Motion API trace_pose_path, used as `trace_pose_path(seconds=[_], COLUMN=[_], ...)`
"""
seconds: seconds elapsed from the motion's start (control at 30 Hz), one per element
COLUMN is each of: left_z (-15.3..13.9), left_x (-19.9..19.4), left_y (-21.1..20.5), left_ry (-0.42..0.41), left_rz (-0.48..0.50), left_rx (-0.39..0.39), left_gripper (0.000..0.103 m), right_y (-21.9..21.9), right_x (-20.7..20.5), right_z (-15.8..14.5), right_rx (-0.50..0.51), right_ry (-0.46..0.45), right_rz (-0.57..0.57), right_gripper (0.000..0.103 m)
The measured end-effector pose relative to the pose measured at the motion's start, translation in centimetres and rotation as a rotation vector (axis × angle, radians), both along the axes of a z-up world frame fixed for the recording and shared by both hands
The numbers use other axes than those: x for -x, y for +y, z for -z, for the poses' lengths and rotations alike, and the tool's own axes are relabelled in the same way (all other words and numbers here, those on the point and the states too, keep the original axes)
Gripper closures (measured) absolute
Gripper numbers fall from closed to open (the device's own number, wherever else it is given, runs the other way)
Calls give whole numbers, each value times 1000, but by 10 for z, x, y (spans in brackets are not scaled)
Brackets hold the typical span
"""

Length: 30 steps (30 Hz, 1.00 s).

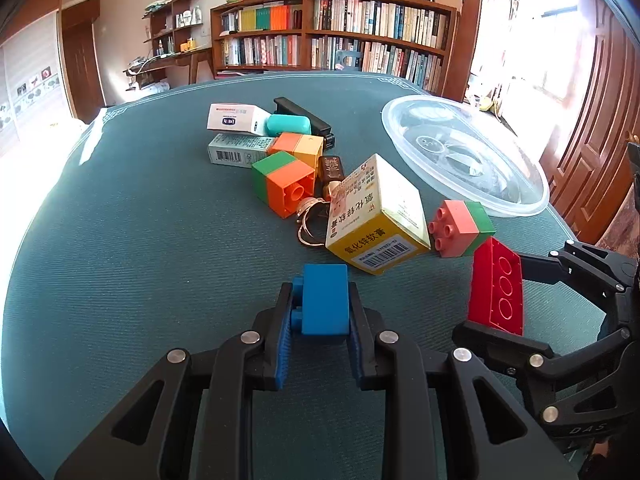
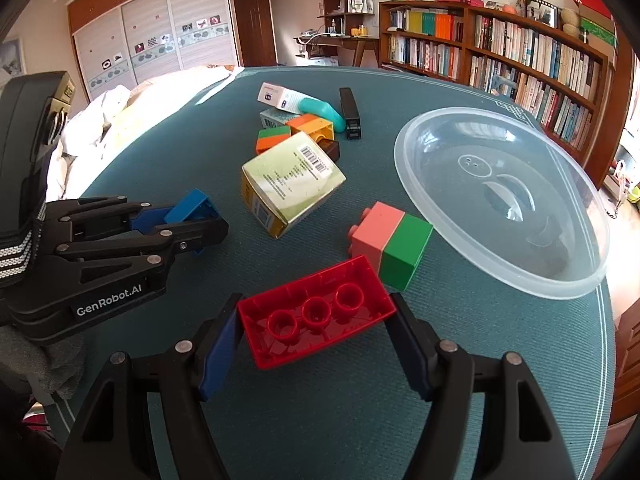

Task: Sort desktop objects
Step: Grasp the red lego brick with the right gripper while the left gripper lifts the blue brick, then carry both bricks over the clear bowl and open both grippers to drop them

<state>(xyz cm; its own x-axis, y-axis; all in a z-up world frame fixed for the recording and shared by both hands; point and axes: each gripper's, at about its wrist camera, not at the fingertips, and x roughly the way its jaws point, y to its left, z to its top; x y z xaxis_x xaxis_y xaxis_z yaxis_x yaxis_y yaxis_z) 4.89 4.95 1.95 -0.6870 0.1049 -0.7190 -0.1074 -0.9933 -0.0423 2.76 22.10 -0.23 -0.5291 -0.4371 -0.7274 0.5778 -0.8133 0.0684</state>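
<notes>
The left gripper [image 1: 320, 312] is clamping a blue block [image 1: 325, 300], while the right gripper [image 2: 316, 320] is gripping a red brick [image 2: 316, 312] by its ends. Just beyond are lying a pink-and-green block [image 2: 390, 246] and a yellow medicine box [image 2: 290, 182], sitting before the clear plastic bowl [image 2: 500, 200]. Farther back, more blocks and cartons are crowding together on the green tablecloth [image 2: 200, 152].

Bright blue block [image 1: 324, 300] sits between my left gripper's [image 1: 320, 312] black fingers with blue ribbed pads. My right gripper [image 2: 316, 316], black with navy pads, has the glossy red brick [image 2: 316, 312]. Teal ribbed tablecloth [image 1: 140, 260] with a pale border line. Salmon-pink-and-green block [image 2: 390, 246], orange-and-green block [image 1: 282, 184], yellow-and-cream box [image 1: 376, 216] with a black barcode, clear bowl [image 2: 500, 200].
</notes>
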Motion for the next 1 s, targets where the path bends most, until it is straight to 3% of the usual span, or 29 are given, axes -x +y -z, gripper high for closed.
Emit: trace_pose_path(seconds=[0.23,0.5,0.77,1.0], left_z=[-17,-41,-56,-65], left_x=[-2,11,24,40], left_y=[3,17,37,53], left_ry=[39,86,117,140], left_rz=[5,62,107,133], left_rx=[-16,-23,-37,-51], left_gripper=[77,77,77,77], right_y=[16,61,80,79], right_x=[-4,34,108,114], right_z=[-31,-49,-37,-2], right_rx=[96,131,-7,-158], right_ry=[75,136,113,49], right_rz=[34,247,384,373], right_gripper=[29,29,29,29])
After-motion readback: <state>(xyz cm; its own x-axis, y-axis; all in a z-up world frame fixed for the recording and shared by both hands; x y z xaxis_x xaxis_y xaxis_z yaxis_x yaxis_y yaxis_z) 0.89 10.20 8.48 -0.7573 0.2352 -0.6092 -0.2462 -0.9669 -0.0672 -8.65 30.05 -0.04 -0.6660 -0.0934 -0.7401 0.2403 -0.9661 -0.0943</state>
